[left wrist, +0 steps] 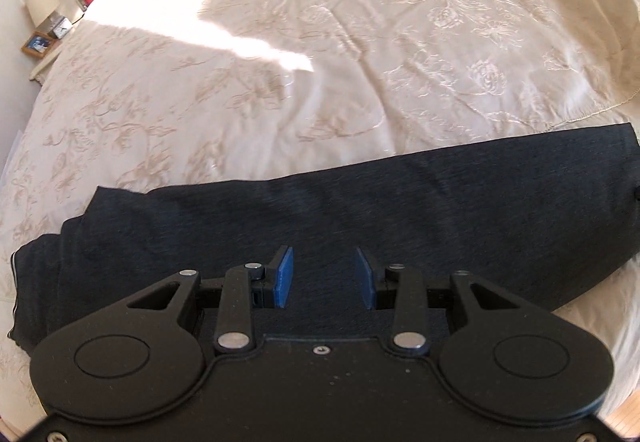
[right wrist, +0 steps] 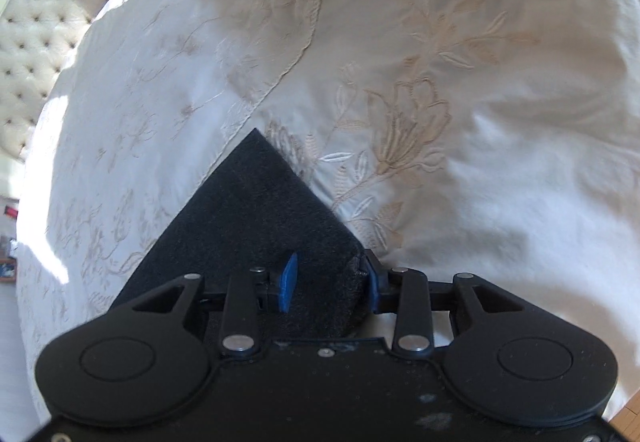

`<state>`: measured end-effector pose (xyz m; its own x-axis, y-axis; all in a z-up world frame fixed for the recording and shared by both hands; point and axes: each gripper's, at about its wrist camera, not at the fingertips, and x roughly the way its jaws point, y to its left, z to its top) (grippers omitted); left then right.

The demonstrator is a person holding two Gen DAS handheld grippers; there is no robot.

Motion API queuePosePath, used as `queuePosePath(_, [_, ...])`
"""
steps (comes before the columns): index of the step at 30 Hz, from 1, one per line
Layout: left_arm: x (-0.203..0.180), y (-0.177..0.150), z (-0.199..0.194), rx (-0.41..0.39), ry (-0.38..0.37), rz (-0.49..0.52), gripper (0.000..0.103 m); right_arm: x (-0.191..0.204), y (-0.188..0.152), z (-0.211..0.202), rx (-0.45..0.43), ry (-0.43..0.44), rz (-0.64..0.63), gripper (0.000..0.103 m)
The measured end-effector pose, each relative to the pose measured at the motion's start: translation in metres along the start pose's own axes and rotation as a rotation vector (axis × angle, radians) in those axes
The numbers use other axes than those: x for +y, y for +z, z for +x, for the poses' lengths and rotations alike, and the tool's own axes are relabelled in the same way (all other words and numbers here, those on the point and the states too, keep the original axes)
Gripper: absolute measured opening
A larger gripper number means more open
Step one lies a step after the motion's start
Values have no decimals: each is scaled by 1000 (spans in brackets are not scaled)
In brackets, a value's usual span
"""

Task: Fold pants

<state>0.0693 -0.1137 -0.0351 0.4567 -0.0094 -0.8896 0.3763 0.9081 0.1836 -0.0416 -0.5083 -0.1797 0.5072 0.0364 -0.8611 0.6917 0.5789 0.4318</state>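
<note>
Lying folded lengthwise along the near edge of the embroidered bedspread (left wrist: 360,42), the dark pants (left wrist: 360,202) are appearing soft and limp. The left gripper (left wrist: 325,278) is hovering released above them. The right gripper (right wrist: 330,282) is straddling one corner, its grip not discernible; doubled edges are likely offering the firmest hold.

Sunlit embroidered cream bedspread (left wrist: 400,42), tufted headboard (right wrist: 36,42), bedside lamp (left wrist: 40,2)

Pants (left wrist: 360,210) run under left claw (left wrist: 324,278).
</note>
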Motion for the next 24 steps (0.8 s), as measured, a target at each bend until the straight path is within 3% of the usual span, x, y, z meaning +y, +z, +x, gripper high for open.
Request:
queuePosePath(1, [-4, 3, 2, 1, -1, 5, 46, -1, 1, -1, 12, 20, -5, 28])
queuePosePath(2, [-7, 6, 4, 2, -3, 8, 46, -1, 2, -3, 17, 28, -13, 9])
queuePosePath(9, [-28, 22, 22, 24, -72, 43, 46, 23, 3, -35, -23, 54, -183, 7])
queuePosePath(14, [-46, 37, 39, 4, -108, 66, 46, 37, 4, -45, -41, 57, -218, 7])
queuePosePath(18, [-48, 55, 63, -3, -39, 16, 46, 42, 5, -48, -42, 46, -231, 7])
queuePosePath(22, [-46, 68, 106, 133, -48, -21, 46, 48, 4, -53, -46, 30, -256, 7])
queuePosePath(24, [-41, 72, 107, 127, -62, -28, 46, 54, 2, -57, -56, 19, -275, 8])
